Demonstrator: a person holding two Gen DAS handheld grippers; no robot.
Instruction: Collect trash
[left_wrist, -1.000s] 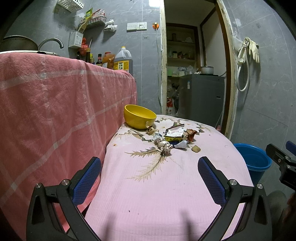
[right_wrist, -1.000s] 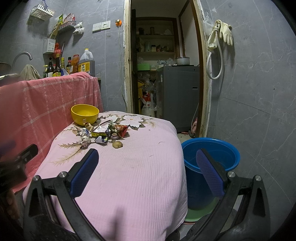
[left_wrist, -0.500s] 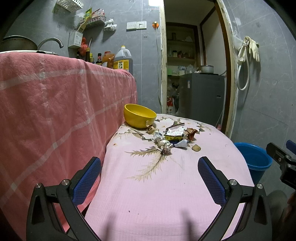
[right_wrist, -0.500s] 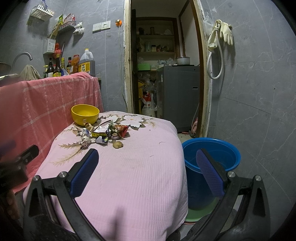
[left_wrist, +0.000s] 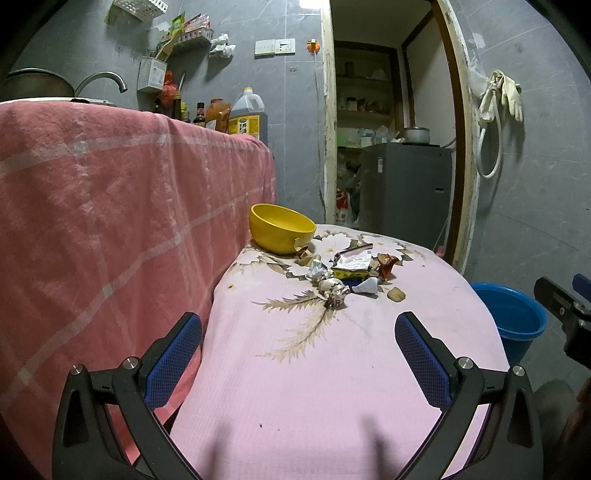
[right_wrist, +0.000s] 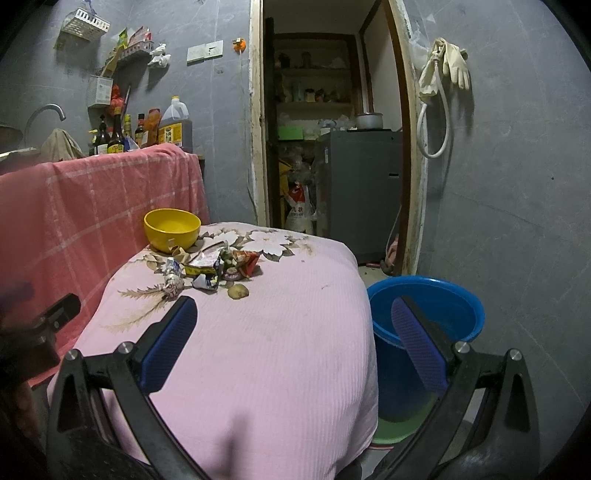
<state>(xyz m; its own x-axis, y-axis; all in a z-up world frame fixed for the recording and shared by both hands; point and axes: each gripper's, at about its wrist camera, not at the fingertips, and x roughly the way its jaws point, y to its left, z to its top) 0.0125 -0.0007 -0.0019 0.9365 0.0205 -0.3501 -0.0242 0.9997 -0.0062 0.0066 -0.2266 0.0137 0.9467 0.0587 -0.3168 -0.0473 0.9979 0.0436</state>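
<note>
Trash (left_wrist: 347, 273) sits well ahead of both wide-open, empty grippers, the left gripper (left_wrist: 299, 354) aimed straight at it, the right gripper (right_wrist: 291, 332) finding it far-left, heaped beside the yellow bowl (left_wrist: 281, 229) on the pink table (left_wrist: 332, 387).

Both cameras sit low at the near end of the pink-covered tabletop (left_wrist: 332, 387), facing along it toward the doorway. The left view looks from the left side, close beside the red cloth (left_wrist: 110, 221), its tool (left_wrist: 299, 354) framing bare tabletop. The right view looks from farther right — over the table's edge and the blue bucket (right_wrist: 428, 310). Both share the yellow bowl (left_wrist: 281, 229), the trash pile (left_wrist: 347, 271) — well ahead of each — and the doorway.
</note>
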